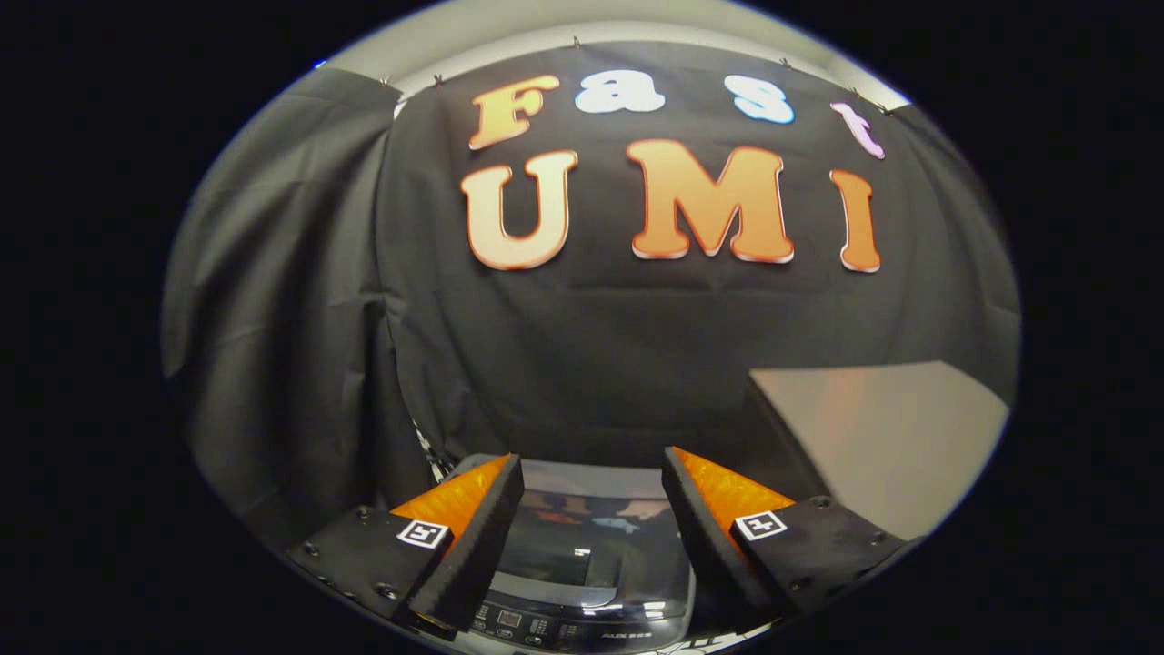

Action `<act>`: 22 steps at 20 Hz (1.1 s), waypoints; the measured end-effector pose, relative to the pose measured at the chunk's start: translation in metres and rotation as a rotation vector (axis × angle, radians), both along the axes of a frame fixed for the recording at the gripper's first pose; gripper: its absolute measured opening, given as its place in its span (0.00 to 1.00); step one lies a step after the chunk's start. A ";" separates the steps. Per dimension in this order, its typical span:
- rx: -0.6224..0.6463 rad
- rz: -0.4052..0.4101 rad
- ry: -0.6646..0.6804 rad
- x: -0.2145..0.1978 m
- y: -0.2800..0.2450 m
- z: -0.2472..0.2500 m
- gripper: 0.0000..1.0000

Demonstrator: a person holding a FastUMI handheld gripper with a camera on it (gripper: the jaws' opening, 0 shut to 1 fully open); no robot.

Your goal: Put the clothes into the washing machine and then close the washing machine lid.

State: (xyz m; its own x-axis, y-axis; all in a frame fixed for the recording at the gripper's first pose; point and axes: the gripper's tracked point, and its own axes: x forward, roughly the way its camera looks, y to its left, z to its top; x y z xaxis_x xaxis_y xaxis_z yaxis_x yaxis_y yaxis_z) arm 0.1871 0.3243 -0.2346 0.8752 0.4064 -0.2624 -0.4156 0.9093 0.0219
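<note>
While the claw [591,509] hovered level with fingers [473,537] spread and holding nothing, the washing machine [582,591] sat below between them, its lid [591,532] shut; a worktop [891,437] lay ahead to the right.

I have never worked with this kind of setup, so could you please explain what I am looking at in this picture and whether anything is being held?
The picture comes from a fisheye camera that rides on a handheld two-finger gripper and looks forward along the fingers. A person carries the tool; there is no robot arm. The two wedge shapes at the bottom are its fingers, set apart, with nothing between them, so nothing is held. Below and between them sits a top-loading washing machine: you see its glossy lid, which looks closed, and the control panel at its near edge. Beyond the machine hangs the booth's black cloth wall. Ahead of the right finger is a pale flat surface; I cannot tell what it is.
</note>
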 end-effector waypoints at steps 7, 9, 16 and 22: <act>0.041 -0.061 -0.148 -0.035 -0.116 0.119 0.99; 0.052 -0.085 -0.162 -0.048 -0.159 0.137 0.99; 0.020 -0.187 -0.249 -0.106 -0.326 0.183 0.99; 0.015 -0.215 -0.269 -0.137 -0.410 0.188 0.98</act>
